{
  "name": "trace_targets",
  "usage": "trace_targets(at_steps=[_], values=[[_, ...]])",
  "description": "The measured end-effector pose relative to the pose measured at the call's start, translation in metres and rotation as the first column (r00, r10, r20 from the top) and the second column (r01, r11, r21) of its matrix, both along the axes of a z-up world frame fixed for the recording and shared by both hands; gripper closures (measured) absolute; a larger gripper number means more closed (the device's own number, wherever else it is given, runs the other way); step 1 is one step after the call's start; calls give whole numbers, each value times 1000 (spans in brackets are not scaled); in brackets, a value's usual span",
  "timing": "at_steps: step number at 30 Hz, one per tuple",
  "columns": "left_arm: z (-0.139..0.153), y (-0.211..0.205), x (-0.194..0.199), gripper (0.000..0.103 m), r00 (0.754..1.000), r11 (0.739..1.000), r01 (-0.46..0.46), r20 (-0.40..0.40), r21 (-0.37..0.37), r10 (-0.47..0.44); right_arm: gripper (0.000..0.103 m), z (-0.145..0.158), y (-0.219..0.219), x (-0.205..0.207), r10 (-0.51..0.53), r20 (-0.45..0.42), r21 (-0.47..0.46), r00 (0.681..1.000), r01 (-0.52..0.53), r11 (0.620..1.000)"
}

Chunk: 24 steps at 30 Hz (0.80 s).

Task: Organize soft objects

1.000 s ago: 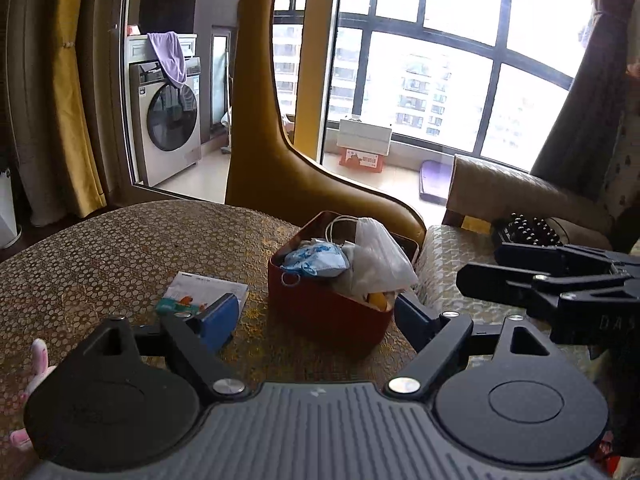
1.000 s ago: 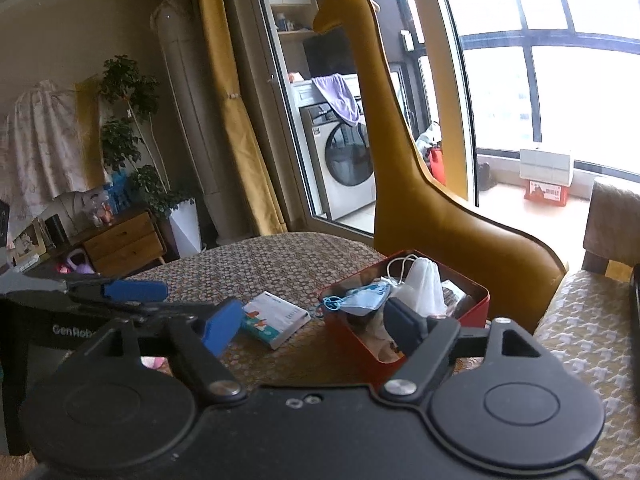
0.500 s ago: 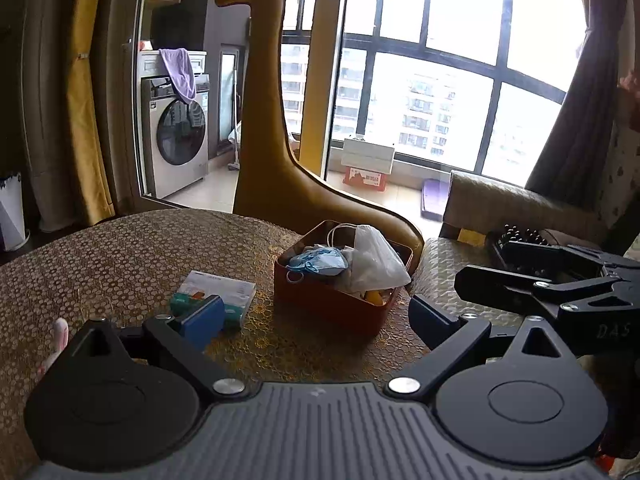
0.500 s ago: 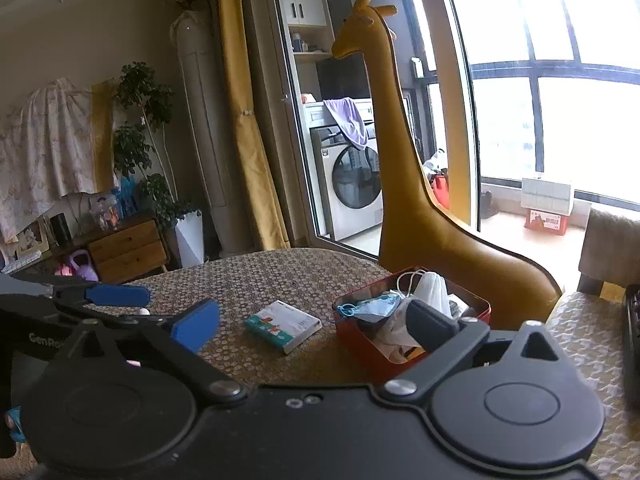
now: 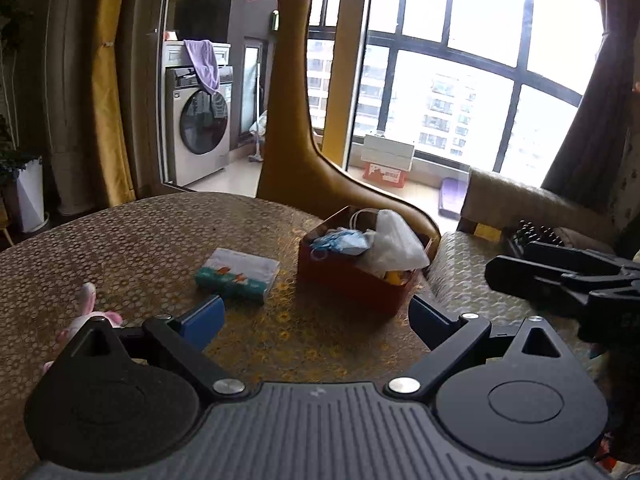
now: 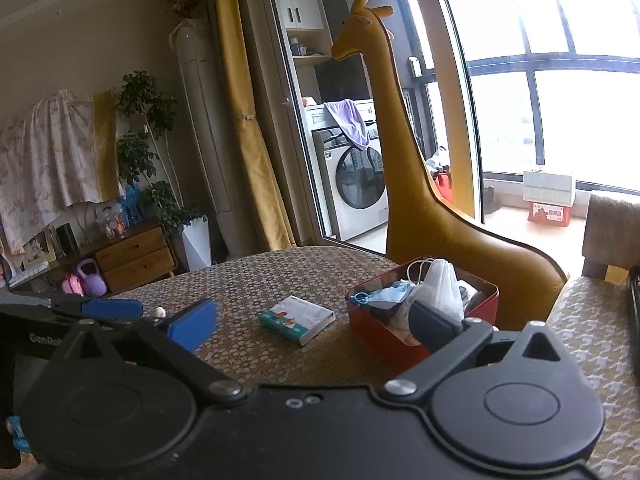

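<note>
Two claws hang spread and empty above the patterned surface (image 5: pixel 132 240). Left claw (image 5: pixel 316 316) points toward the tissue pack (image 5: pixel 237 275) at frame centre, long axis slanting lower right; right claw (image 6: pixel 316 320) is comparably near. Red box (image 5: pixel 352 280) sits just right.

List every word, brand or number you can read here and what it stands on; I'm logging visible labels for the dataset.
"GenRo", cut off by a black part in front: white letters on the left gripper's black body, seen in the right wrist view.
Tissue pack on the table: coloured pictures, print too small to read.
Red box by the window: white markings, too blurred to read.
Washing machine: small panel markings, unreadable.
Right gripper's body in the left wrist view: lettering cut off at the picture's edge, unreadable.
</note>
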<state>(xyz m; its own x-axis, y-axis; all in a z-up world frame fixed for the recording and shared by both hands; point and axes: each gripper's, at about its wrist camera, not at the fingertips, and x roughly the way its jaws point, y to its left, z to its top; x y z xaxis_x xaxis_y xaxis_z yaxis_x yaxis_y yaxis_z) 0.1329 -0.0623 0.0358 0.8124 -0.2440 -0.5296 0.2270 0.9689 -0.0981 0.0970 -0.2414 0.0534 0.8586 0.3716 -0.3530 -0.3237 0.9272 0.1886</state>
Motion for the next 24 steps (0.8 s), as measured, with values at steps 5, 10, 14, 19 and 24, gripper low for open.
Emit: trace_targets(at_steps=[5,10,14,19,24], values=[[0,3,-11,4,1000,1000,-9,9,11,9,0,0,6,-9,9,15,-12,1000,-9,1000],[1,5,-20,4,1000,1000,-17,26,15,17,0,-1,10,-16,13,27,-15,1000,-13,1000],[2,8,-24,4,999,1000,-26,29,6,25,0,-1,13,-19,14,29,-14,999,-14,1000],[2,8,-28,4,999,1000,-30,37,5,30,0,-1,13,-21,6,34,-19,999,-5,1000],[-1,10,-27,4,999,999,-29,23,-13,29,0,-1,15,-23,3,41,-27,999,-1,1000]])
